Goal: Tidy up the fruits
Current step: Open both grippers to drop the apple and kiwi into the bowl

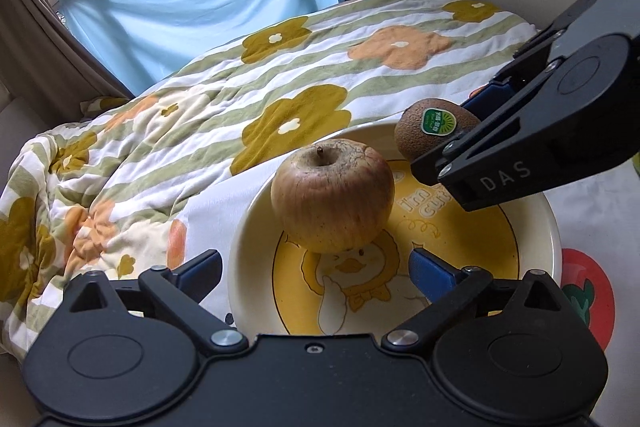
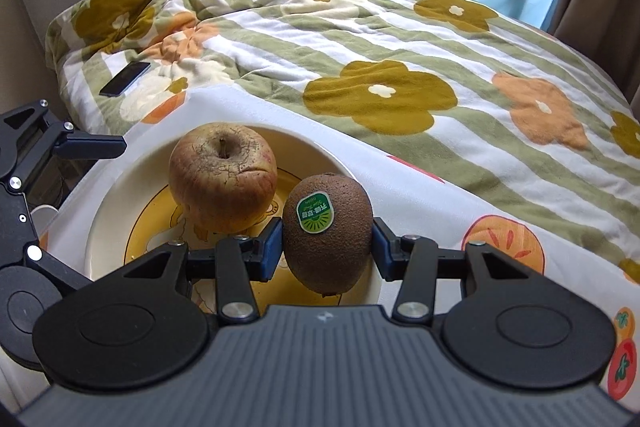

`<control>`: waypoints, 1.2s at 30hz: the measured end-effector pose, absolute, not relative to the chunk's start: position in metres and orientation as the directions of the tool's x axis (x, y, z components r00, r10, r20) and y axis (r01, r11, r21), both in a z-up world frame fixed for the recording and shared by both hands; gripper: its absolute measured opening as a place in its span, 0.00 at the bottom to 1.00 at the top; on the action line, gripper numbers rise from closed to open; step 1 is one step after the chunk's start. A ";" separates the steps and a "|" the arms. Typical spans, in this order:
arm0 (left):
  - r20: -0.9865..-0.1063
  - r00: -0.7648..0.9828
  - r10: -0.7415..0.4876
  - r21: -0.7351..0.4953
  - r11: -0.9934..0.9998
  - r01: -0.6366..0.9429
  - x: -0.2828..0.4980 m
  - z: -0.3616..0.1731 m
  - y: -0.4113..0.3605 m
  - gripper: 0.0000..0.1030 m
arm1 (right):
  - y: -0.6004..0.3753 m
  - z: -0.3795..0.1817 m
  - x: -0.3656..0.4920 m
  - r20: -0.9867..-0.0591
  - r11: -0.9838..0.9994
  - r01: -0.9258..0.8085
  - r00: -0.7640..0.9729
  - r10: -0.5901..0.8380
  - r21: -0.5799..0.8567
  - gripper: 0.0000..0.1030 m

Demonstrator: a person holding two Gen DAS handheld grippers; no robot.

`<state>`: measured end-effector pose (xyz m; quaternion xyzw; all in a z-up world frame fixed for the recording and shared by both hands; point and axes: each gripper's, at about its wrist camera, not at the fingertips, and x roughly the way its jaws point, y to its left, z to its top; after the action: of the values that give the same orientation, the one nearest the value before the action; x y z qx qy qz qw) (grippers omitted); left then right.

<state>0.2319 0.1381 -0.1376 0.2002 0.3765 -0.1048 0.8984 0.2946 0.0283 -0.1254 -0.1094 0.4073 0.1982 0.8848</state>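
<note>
1. The kiwi is pinched across its middle between the blue pads of the right gripper, long axis nearly upright, its green sticker facing the camera. It is held above the near-right part of the plate; whether its lower end touches the plate is hidden by the gripper body.
2. Judged by look, the kiwi is light, with fuzzy skin that gives good friction, but its flesh is soft and bruises under a hard squeeze. The present hold across the widest part seems the sensible place; a grip nearer either end would tend to let it slip out.
3. The apple sits upright on the plate, stem up, just beside the kiwi on its left; I cannot tell whether they touch. Its skin is wrinkled and cracked, so it is probably soft too, heavier than the kiwi, and apt to roll.
4. The left gripper hangs over the plate's near edge with its jaws spread wide and nothing between them, the apple just ahead.
5. The plate, yellow with a duck drawing, rests on a white fruit-print cloth. Beyond lie a floral quilt with a dark phone on it.
</note>
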 end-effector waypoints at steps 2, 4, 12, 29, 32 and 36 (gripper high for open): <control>-0.721 0.692 -0.040 0.275 0.900 0.339 0.228 -0.138 0.140 0.98 | 0.035 -0.130 0.293 -0.762 0.876 -0.477 0.591 0.264 -0.067 0.59; -0.724 0.689 -0.039 0.273 0.901 0.338 0.225 -0.138 0.142 0.98 | 0.039 -0.135 0.291 -0.765 0.863 -0.498 0.587 0.263 -0.085 0.59; -0.731 0.681 -0.034 0.266 0.906 0.330 0.223 -0.142 0.147 0.98 | 0.045 -0.137 0.283 -0.740 0.846 -0.515 0.621 0.258 -0.137 0.82; -0.707 0.706 -0.043 0.261 0.912 0.317 0.203 -0.117 0.136 0.98 | 0.022 -0.099 0.252 -0.703 0.889 -0.441 0.672 0.233 -0.126 1.00; -0.694 0.719 -0.029 0.272 0.914 0.301 0.194 -0.107 0.128 0.98 | 0.009 -0.086 0.239 -0.696 0.898 -0.426 0.677 0.240 -0.105 1.00; -0.677 0.736 -0.001 0.293 0.917 0.271 0.177 -0.092 0.114 0.98 | -0.011 -0.067 0.214 -0.683 0.903 -0.422 0.684 0.256 -0.084 1.00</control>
<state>0.1769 0.1143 -0.0915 0.1897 0.3556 -0.0746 0.9121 0.2141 -0.0113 -0.0670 -0.1183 0.3512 0.1863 0.9099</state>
